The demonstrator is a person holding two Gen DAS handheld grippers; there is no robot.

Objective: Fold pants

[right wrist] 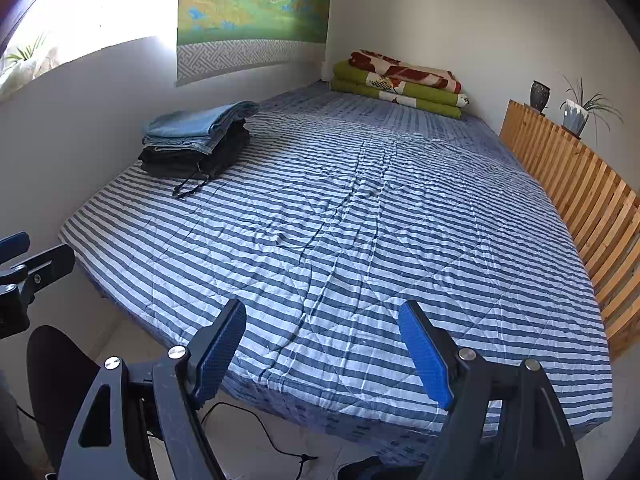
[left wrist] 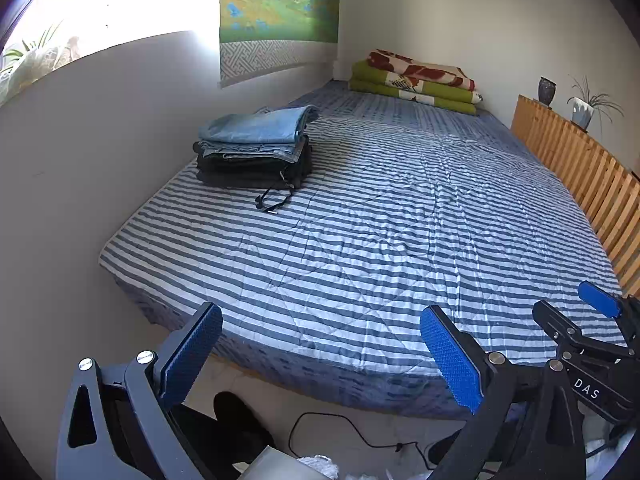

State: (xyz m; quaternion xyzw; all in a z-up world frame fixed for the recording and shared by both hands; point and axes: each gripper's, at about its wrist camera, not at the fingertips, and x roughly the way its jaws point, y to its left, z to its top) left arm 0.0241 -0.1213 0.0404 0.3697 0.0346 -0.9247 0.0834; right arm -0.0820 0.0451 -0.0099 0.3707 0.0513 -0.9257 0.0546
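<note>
Left wrist view, nearest first: the left tongs (left wrist: 320, 356) hang just short of the bed's near edge, their two blue-padded fingers (left wrist: 450, 358) spread wide with nothing between them. At the right of this view the right tongs (left wrist: 576, 316) sit close alongside. In the right wrist view the right tongs (right wrist: 324, 354) are likewise released and empty, angled down over the near edge of the bed (right wrist: 360, 400). A dark cable (left wrist: 340, 432) trails on the floor below.

Beyond the tongs, the striped quilt (left wrist: 380, 220) lies bare across the middle of the bed, lightly creased, with no loose garment on it.

Further on, near the left edge against the wall, stands a stack of folded pants (left wrist: 254, 148): pale blue denim on top, dark pairs beneath. A black drawstring (left wrist: 274, 200) spills from the stack onto the quilt.

At the far end rest folded green and red blankets (left wrist: 416, 80), and a wooden slatted rail (left wrist: 576, 172) lines the right edge.

No unfolded pair is in view, so the step in hand appears to be fetching the next pair or finishing. To do it well, a new pair should probably be spread flat on the open middle of the quilt, well apart from the stack, with each set of tongs taking one side of the waistband so that the legs align before the fold. The stray drawstring could snag if the stack is disturbed.
</note>
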